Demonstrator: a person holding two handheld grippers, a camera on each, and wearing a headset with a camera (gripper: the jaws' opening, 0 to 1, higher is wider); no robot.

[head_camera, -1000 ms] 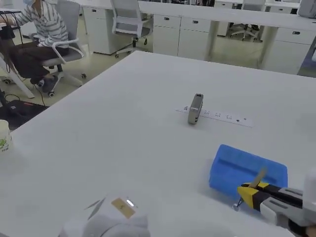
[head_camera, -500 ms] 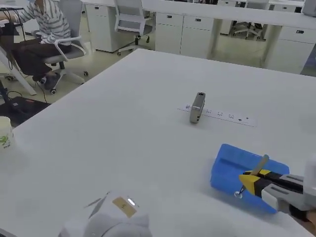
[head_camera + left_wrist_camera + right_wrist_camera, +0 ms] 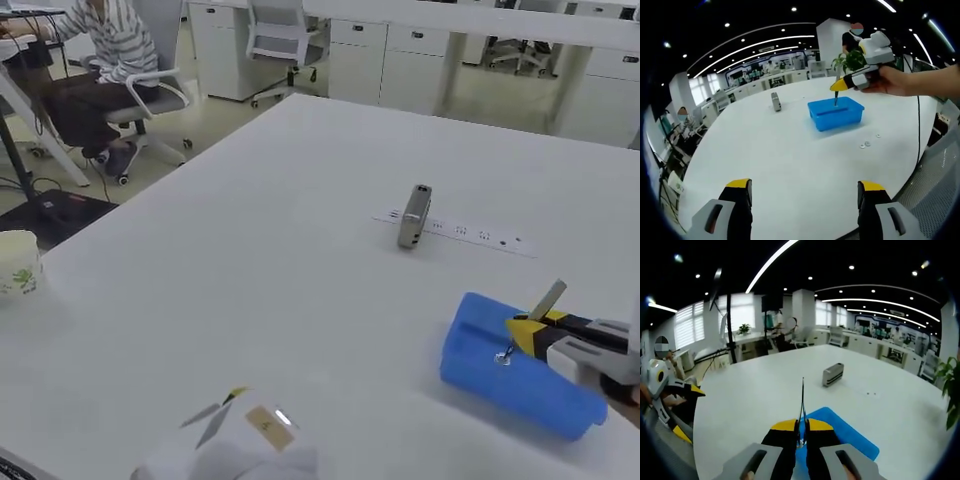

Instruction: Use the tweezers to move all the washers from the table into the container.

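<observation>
right gripper [image 3: 801, 426]: clenched on tweezers [image 3: 802, 400], tips over the blue container [image 3: 520, 388].
left gripper [image 3: 802, 187]: released, empty, above the table [image 3: 250, 280].
washers [image 3: 865, 145]: on table, just beside container, at its 5 o'clock in left gripper view.

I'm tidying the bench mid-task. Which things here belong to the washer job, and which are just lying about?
Job: tweezers, clamped in the right gripper; blue container; loose washers.
Lying about: grey metal block; paper cup.
</observation>
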